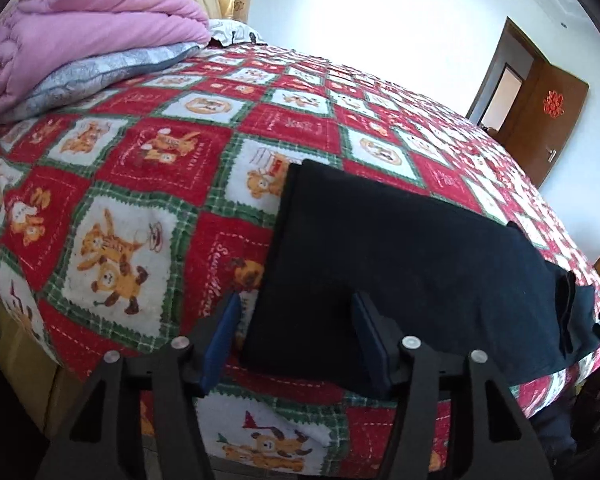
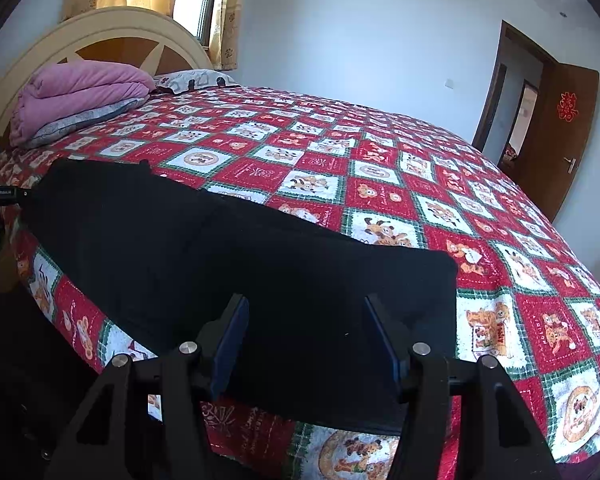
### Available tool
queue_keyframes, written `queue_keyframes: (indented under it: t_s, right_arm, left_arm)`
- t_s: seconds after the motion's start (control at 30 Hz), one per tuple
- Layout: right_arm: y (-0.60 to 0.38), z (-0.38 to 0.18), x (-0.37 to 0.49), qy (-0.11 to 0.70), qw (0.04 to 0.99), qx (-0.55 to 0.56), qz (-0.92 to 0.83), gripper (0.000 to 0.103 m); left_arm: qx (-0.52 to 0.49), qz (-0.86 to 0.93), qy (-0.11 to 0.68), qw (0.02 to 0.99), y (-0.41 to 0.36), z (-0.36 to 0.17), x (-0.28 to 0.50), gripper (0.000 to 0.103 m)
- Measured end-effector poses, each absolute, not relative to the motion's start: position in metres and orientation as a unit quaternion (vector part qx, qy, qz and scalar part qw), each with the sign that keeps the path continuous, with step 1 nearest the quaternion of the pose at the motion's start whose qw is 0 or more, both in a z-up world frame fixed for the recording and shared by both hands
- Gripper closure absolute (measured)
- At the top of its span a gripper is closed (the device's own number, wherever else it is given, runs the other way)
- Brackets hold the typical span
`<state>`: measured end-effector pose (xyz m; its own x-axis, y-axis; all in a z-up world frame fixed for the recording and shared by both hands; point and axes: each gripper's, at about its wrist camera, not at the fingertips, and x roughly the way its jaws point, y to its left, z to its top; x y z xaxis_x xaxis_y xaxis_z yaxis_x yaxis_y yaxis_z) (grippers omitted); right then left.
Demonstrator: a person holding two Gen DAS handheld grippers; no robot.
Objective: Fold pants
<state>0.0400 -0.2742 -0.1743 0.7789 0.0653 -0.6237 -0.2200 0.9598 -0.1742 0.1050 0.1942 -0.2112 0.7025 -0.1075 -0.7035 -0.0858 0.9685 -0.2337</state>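
Note:
Black pants (image 1: pixel 400 264) lie flat along the near edge of a bed with a red, white and green patchwork cover (image 1: pixel 148 168). My left gripper (image 1: pixel 296 308) is open, its blue-padded fingers straddling the pants' left end just above the cloth. In the right wrist view the pants (image 2: pixel 220 264) stretch from left to right, and my right gripper (image 2: pixel 304 312) is open above their right end. Neither gripper holds anything. The other gripper's body (image 2: pixel 4 194) shows at the far left edge.
A folded pink quilt on a grey pillow (image 1: pixel 80 40) sits at the head of the bed by a cream headboard (image 2: pixel 112 36). A brown door (image 2: pixel 560 140) stands open at the right. The bed's front edge drops off just below the pants.

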Motion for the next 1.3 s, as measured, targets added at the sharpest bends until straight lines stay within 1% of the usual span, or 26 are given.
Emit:
queue_keyframes:
  t_s: [0.1, 0.17, 0.23, 0.3, 0.33, 0.37, 0.47, 0.57, 0.73, 1.0, 1.3]
  right_arm:
    - [-0.276, -0.175, 0.04, 0.326, 0.935, -0.116, 0.075, 0.043]
    - [-0.276, -0.176, 0.041, 0.327, 0.935, -0.116, 0.075, 0.043]
    - [-0.275, -0.178, 0.042, 0.33, 0.934, -0.117, 0.077, 0.043]
    - [-0.274, -0.181, 0.042, 0.333, 0.932, -0.119, 0.078, 0.043]
    - [-0.274, -0.181, 0.042, 0.333, 0.932, -0.121, 0.078, 0.043]
    - [-0.274, -0.181, 0.042, 0.332, 0.932, -0.121, 0.077, 0.043]
    - [-0.276, -0.18, 0.042, 0.33, 0.934, -0.114, 0.074, 0.043]
    - [-0.282, -0.18, 0.045, 0.334, 0.934, -0.104, 0.065, 0.043]
    - [-0.294, -0.175, 0.048, 0.333, 0.938, -0.083, 0.051, 0.043]
    - [-0.313, -0.169, 0.052, 0.342, 0.938, -0.049, 0.022, 0.043]
    - [-0.332, -0.156, 0.05, 0.349, 0.937, -0.024, 0.004, 0.043]
  left_arm:
    - [-0.115, 0.003, 0.377, 0.919, 0.195, -0.209, 0.102, 0.042]
    - [-0.118, -0.012, 0.383, 0.916, 0.192, -0.213, 0.105, 0.047]
    - [-0.109, -0.016, 0.384, 0.917, 0.187, -0.215, 0.106, 0.048]
    - [-0.099, -0.02, 0.384, 0.918, 0.184, -0.215, 0.105, 0.057]
    - [-0.111, -0.035, 0.386, 0.915, 0.184, -0.213, 0.105, 0.073]
    - [-0.122, -0.047, 0.39, 0.912, 0.184, -0.211, 0.106, 0.079]
    - [-0.118, -0.05, 0.392, 0.911, 0.179, -0.203, 0.106, 0.081]
    - [-0.152, -0.055, 0.391, 0.906, 0.185, -0.199, 0.106, 0.081]
    - [-0.155, -0.074, 0.367, 0.914, 0.179, -0.172, 0.099, 0.081]
    - [-0.134, -0.177, 0.298, 0.928, 0.125, -0.107, 0.082, 0.081]
    - [-0.114, -0.268, 0.257, 0.922, 0.068, -0.068, 0.075, 0.081]
